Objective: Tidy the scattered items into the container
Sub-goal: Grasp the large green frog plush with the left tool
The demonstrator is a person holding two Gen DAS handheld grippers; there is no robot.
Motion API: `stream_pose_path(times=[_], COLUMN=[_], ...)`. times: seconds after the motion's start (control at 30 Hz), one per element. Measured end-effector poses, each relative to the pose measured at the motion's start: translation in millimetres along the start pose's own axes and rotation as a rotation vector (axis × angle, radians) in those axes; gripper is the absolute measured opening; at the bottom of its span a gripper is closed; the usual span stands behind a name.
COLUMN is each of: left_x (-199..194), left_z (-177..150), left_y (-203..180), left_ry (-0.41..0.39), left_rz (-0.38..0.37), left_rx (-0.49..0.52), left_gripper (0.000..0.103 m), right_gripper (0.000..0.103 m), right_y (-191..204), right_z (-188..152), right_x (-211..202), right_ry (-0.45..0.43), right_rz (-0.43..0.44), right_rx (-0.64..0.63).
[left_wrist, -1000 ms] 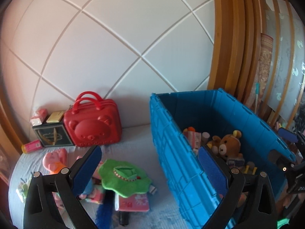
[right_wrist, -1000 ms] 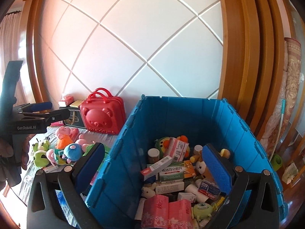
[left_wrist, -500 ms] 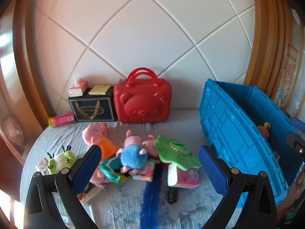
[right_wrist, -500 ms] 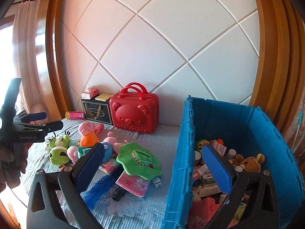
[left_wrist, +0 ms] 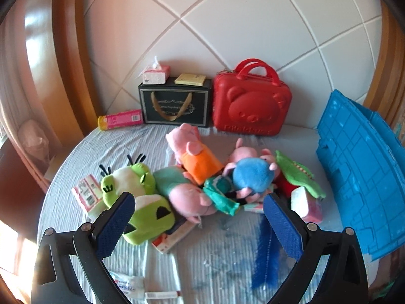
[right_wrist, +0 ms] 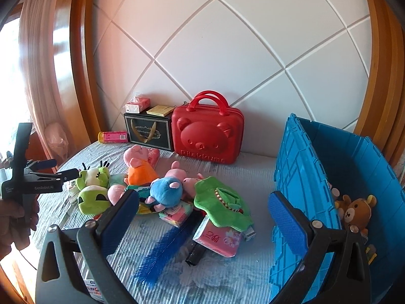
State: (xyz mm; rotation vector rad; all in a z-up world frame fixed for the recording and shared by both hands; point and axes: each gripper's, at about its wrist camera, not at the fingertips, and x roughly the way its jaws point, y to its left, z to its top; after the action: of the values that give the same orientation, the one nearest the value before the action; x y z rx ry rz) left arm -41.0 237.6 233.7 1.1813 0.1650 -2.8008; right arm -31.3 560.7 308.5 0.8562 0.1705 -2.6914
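A pile of toys lies on the striped bedsheet: a green frog plush (left_wrist: 126,185) (right_wrist: 92,177), a pig in orange (left_wrist: 195,152) (right_wrist: 138,164), a blue-bodied pig (left_wrist: 253,174) (right_wrist: 165,190), a green crocodile plush (left_wrist: 296,174) (right_wrist: 220,202), a pink tissue pack (left_wrist: 306,205) (right_wrist: 217,238) and a blue brush (left_wrist: 263,253) (right_wrist: 162,250). The blue crate (left_wrist: 354,177) (right_wrist: 303,177) stands to the right, with a teddy bear (right_wrist: 357,210) inside. My left gripper (left_wrist: 197,202) hangs open above the pile's near edge. My right gripper (right_wrist: 202,197) is open, between pile and crate.
A red bear suitcase (left_wrist: 250,109), a black gift box (left_wrist: 174,106) topped by a tissue box (left_wrist: 155,74), and a pink tube (left_wrist: 120,120) line the padded wall. A hand holds the left gripper (right_wrist: 63,168) at the bed's left edge. Small packets (left_wrist: 126,283) lie near the front.
Both views swung left, away from the crate's inside and onto the toy pile. The left gripper came closer to the frog plush. Both stayed open and empty.
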Motion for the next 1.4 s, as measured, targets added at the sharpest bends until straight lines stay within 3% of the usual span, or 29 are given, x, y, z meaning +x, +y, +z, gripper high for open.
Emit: stream_pose_path(times=[0.33,0.57,0.8,1.13,1.4], left_x=[72,135,194,233,259], left_z=[-32,-47,-62,-64,-65], left_y=[76,102,112,107,111], left_ry=[0.109,0.190,0.253,0.266,0.335], left_rz=[0.045,0.041,0.031,0.048,0.071], left_rx=[-0.086,-0.107,-0.120,-0.071,-0.081], left_gripper=[0.102,0.102,0.101,0.103,0.103], right_gripper=[0.103,0.103,0.103,0.103,0.103], right_y=[46,64,77,78,77], right_z=[-21,-40,-57,-70,-74], right_x=[26,38,43,41,36], right_ry=[0.088,0.155,0.217,0.256,0.269], right_rz=[-0.019,-0.056,-0.089,-0.136,-0.168], right_rx=[-0.014,-0.009,-0.018,-0.003,0.008])
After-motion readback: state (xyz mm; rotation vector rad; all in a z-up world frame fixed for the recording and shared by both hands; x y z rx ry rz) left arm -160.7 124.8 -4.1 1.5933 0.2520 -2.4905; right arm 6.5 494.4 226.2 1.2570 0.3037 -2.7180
